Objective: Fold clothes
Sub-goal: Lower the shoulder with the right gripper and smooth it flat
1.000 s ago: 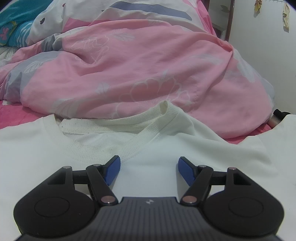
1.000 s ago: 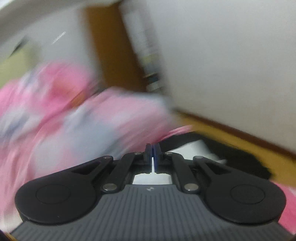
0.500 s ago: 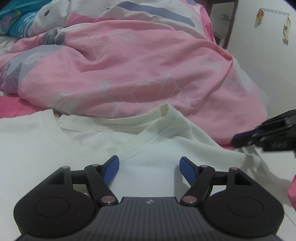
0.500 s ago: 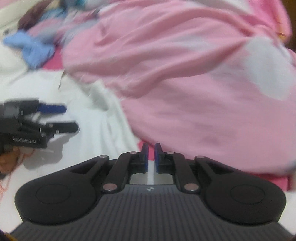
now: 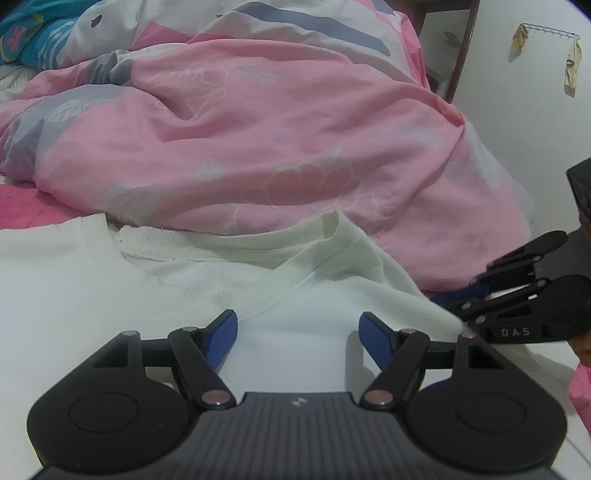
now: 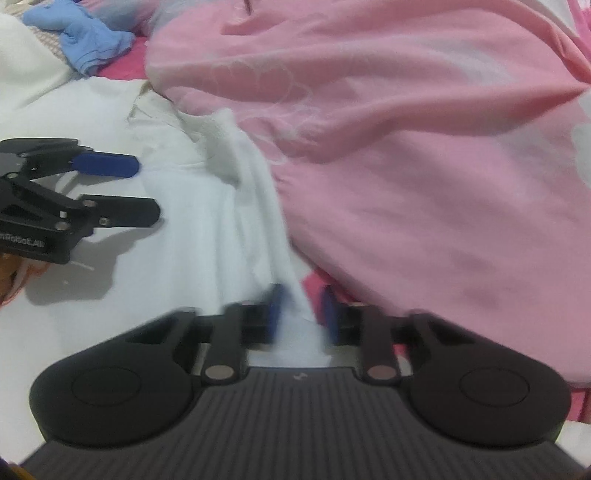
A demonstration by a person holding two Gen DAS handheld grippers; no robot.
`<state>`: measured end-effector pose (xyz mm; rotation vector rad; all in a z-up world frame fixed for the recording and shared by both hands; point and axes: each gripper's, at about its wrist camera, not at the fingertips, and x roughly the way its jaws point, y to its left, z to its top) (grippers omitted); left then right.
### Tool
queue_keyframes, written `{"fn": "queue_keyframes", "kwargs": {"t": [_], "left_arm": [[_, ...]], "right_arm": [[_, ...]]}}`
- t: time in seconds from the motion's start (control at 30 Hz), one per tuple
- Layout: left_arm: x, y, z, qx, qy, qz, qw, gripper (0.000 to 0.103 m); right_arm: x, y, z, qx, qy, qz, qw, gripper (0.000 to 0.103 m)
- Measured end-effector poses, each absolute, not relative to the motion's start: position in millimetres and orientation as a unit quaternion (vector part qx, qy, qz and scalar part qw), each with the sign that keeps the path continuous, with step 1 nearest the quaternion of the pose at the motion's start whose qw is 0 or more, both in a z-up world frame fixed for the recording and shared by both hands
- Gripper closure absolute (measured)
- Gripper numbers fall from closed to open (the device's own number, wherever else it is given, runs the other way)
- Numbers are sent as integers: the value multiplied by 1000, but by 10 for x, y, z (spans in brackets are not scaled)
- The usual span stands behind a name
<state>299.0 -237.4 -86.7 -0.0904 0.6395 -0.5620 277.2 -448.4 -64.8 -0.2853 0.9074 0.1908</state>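
A white shirt (image 5: 92, 295) lies flat on the bed, its ribbed collar (image 5: 221, 254) toward the pink quilt. My left gripper (image 5: 297, 321) hovers open just below the collar, nothing between its blue pads; the right wrist view shows the left gripper (image 6: 146, 188) open over the shirt (image 6: 192, 221). My right gripper (image 6: 301, 306) is at the shirt's shoulder edge beside the quilt. Its jaws are closing and blurred, with a strip of white cloth between the pads. In the left wrist view the right gripper (image 5: 458, 299) has its tips together at that edge.
A bulky pink quilt (image 5: 258, 129) rises right behind the collar and presses against the shirt's edge (image 6: 424, 147). A blue garment (image 6: 88, 48) lies at the far left. Pink bedsheet (image 5: 26, 210) shows beside the shirt. A white wall with hooks (image 5: 546, 33) stands at the right.
My right gripper swung in from the room side, rolled, and came down at the shirt's shoulder edge, jaws parting slightly and closing over the cloth. The left gripper stayed nearly still and open.
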Motion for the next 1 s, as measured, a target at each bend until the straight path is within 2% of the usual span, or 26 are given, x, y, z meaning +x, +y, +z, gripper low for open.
{"fn": "queue_keyframes", "kwargs": {"t": [0.23, 0.43, 0.47, 0.57, 0.67, 0.83, 1.0], "left_arm": [[2990, -2372, -867, -46, 310, -273, 909, 29], [2991, -2362, -863, -48, 310, -274, 909, 29], [2994, -2360, -862, -48, 310, -274, 909, 29], [3000, -2361, -858, -49, 310, -274, 909, 29], [3001, -2362, -856, -48, 310, -274, 909, 29], [3000, -2357, -855, -49, 310, -274, 909, 29], [2997, -2354, -853, -48, 310, -275, 909, 29]], "right_arm": [[2585, -4290, -327, -234, 340, 25, 911, 101], [2795, -4268, -714, -294, 354, -51, 886, 98], [2807, -4314, -732, -281, 351, -59, 891, 96], [2755, -4553, -550, -188, 334, -67, 921, 80], [2620, -4847, -282, -95, 300, -75, 946, 76], [2452, -5217, 18, 5, 261, -100, 960, 76], [2637, -4799, -188, -7, 319, 23, 947, 88]]}}
